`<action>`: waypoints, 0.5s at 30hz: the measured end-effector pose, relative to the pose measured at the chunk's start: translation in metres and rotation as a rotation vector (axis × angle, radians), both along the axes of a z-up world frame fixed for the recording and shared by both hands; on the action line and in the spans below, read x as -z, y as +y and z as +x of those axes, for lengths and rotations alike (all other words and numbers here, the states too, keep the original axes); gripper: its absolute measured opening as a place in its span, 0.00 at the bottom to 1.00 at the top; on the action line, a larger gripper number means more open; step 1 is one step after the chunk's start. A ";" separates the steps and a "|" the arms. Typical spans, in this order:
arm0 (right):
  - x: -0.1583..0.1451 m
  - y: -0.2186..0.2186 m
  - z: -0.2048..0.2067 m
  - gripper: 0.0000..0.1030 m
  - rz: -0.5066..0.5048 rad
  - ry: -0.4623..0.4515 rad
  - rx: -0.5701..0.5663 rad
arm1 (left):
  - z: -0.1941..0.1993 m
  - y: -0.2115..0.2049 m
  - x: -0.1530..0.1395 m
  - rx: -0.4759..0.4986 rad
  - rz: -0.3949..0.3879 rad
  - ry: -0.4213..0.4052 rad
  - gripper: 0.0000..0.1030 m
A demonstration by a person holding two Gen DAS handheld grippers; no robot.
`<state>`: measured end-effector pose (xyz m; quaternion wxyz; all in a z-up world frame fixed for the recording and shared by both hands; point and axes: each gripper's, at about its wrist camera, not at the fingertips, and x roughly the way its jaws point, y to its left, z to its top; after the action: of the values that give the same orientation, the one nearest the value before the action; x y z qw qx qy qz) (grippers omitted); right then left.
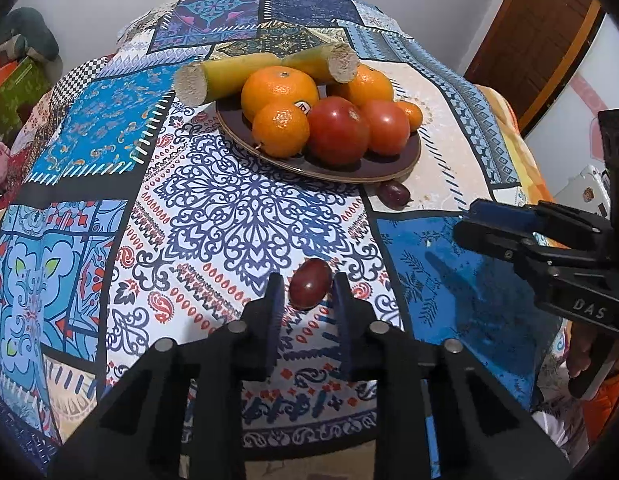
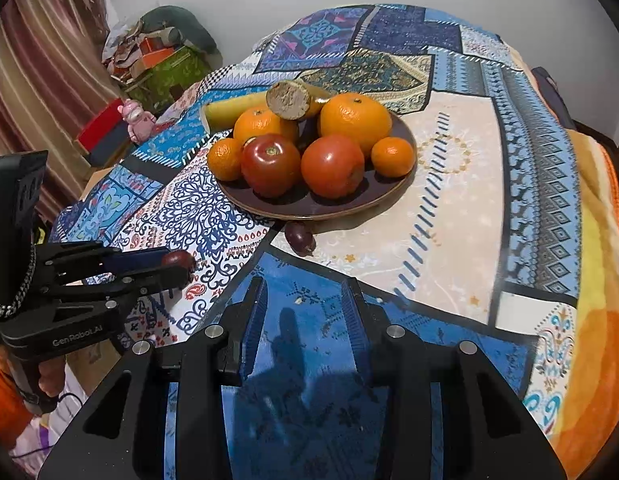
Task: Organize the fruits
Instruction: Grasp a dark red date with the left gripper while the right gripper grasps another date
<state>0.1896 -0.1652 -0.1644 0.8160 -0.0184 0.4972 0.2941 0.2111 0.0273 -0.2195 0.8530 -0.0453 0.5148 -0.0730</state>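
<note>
Patchwork tablecloth (image 2: 461, 184) covers the table, orange blanket (image 2: 601, 320) at its right edge. Upper left of right-wrist view: striped curtain (image 2: 41, 60), green box (image 2: 173, 76) with clutter on top, pink toy figure (image 2: 135, 120), red box (image 2: 99, 130). Wooden door (image 1: 537, 36) upper right in left-wrist view.

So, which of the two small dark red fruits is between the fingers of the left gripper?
The near one, between the left gripper fingers; the other lies on the cloth beside the plate.
</note>
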 end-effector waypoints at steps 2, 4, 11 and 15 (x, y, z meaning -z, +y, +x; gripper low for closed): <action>0.005 0.005 0.004 0.34 -0.015 0.007 -0.004 | 0.001 0.002 0.001 -0.001 -0.008 -0.007 0.20; 0.009 0.009 0.007 0.34 -0.011 0.020 -0.012 | 0.001 0.004 0.001 -0.003 -0.011 -0.013 0.19; 0.020 0.026 0.021 0.32 -0.036 0.015 -0.030 | 0.010 0.020 0.000 -0.030 -0.013 -0.029 0.19; 0.022 0.028 0.027 0.26 -0.034 0.013 -0.030 | 0.013 0.024 0.002 -0.034 -0.028 -0.028 0.19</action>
<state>0.2168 -0.1368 -0.1866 0.8079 -0.0379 0.5069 0.2980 0.2245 0.0512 -0.2216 0.8606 -0.0650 0.5007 -0.0666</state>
